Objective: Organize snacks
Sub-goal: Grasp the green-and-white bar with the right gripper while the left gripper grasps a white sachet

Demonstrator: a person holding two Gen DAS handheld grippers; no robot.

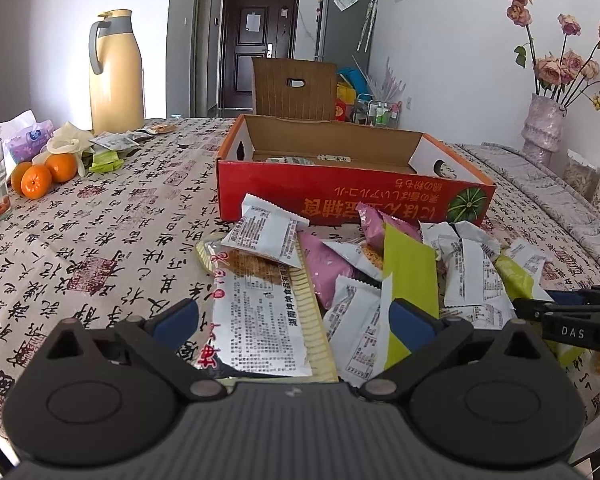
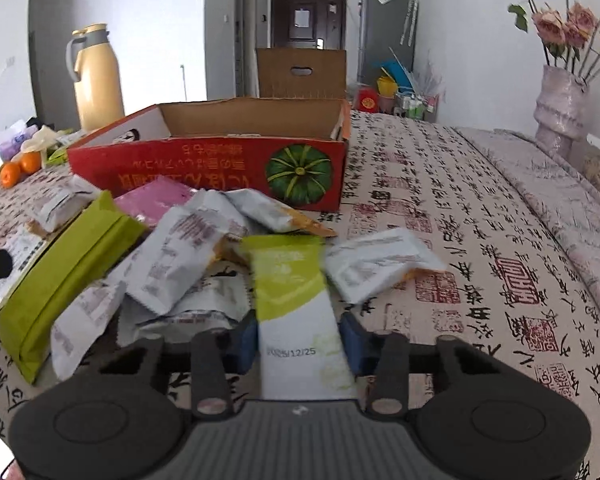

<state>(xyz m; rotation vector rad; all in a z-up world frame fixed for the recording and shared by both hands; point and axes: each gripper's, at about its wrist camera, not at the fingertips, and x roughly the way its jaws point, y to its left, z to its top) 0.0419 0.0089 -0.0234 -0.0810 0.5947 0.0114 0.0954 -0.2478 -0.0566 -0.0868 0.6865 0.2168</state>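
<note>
Green and white foil sits between my right gripper's (image 2: pixel 298 344) blue pads: a long snack stick (image 2: pixel 290 280) with a date stamp near my end, lying lengthwise along the fingers. The pads stand right against both of its long edges, so I read this as a clamp on the packet, though the frame is slightly blurred and I would not swear to how firm it is. I chose it, I think, because it lay at the near edge of the heap, free of the others, so it can be lifted without dragging neighbours along. The rest of the pile (image 2: pixel 180 256), white, pink and green sachets overlapping one another, is bunched just in front of the red cardboard box (image 2: pixel 204 168), which stands open-topped with a few packets already visible on its floor in the left view; keeping the heap close to the box makes each carry short. My left gripper (image 1: pixel 294 318) hangs with its jaws wide apart over a large flat packet with printed text (image 1: pixel 260 312), holding nothing, placed there, as I judge it, ready for the next pick. The patterned tablecloth (image 2: pixel 480 240) is bare to the right of the box. Oranges (image 1: pixel 40 174) and a yellow thermos jug (image 1: pixel 114 76) stand well apart on the far left, out of the way.
</note>
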